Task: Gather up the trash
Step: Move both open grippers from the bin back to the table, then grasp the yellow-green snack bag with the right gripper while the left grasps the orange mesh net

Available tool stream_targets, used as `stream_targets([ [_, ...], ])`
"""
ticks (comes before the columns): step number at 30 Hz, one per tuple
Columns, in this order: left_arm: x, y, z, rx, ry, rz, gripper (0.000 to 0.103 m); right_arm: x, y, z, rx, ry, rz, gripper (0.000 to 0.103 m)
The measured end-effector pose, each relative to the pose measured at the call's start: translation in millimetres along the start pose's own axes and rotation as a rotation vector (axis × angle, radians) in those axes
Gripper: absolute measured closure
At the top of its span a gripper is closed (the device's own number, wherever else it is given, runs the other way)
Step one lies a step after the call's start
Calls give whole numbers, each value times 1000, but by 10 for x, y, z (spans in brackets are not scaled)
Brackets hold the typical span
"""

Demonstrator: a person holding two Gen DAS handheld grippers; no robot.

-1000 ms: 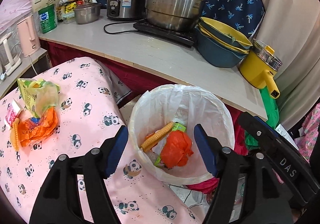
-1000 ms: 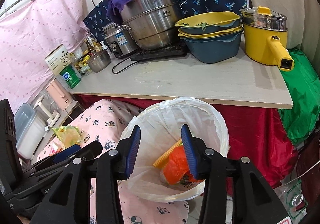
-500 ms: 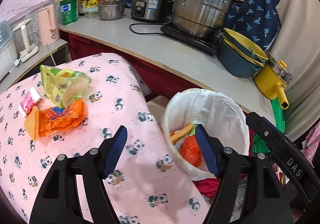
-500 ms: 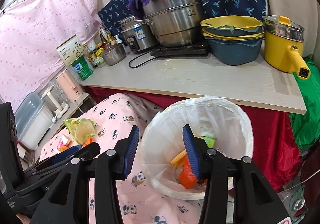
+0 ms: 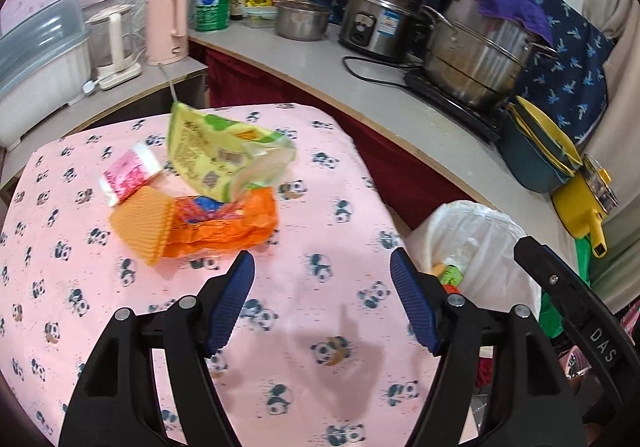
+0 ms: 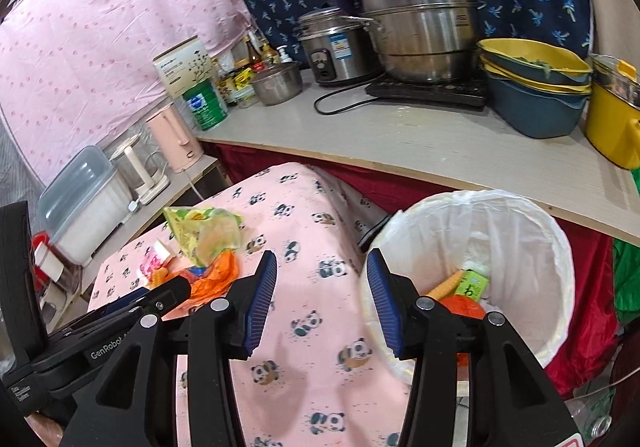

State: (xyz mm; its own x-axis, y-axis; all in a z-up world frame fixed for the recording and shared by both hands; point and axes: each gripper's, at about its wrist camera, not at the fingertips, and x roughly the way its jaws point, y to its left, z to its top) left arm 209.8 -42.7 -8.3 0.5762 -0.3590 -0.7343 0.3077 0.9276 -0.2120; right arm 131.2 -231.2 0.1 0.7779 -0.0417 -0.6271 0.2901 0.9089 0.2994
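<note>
Left gripper (image 5: 322, 295) wide and empty, poised near the wrappers (image 5: 208, 199) heaped mid-table (image 5: 340, 387), ready for another pick. Right gripper (image 6: 322, 299) narrower, empty too, beside the lined bin (image 6: 520, 231) at the table's right edge, handy for drops.

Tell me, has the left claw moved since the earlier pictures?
Yes. The left claw swung left, from above the lined trash bin to above the panda tablecloth, nearer the orange wrapper.
</note>
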Motion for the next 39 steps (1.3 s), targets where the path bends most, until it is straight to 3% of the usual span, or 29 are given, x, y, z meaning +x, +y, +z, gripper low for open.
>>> stream_targets([
  [18, 83, 1063, -47, -137, 27, 135, 36, 591, 882, -156, -108, 102, 81, 57],
  [23, 184, 1220, -38, -148, 44, 153, 36, 805, 1030, -138, -118, 126, 103, 53],
  [32, 384, 1324, 64, -128, 42, 182, 23, 1292, 1212, -11, -98, 166, 128, 45],
  [39, 627, 1388, 116, -135, 71, 174, 23, 1699, 1384, 93, -89, 196, 145, 45],
])
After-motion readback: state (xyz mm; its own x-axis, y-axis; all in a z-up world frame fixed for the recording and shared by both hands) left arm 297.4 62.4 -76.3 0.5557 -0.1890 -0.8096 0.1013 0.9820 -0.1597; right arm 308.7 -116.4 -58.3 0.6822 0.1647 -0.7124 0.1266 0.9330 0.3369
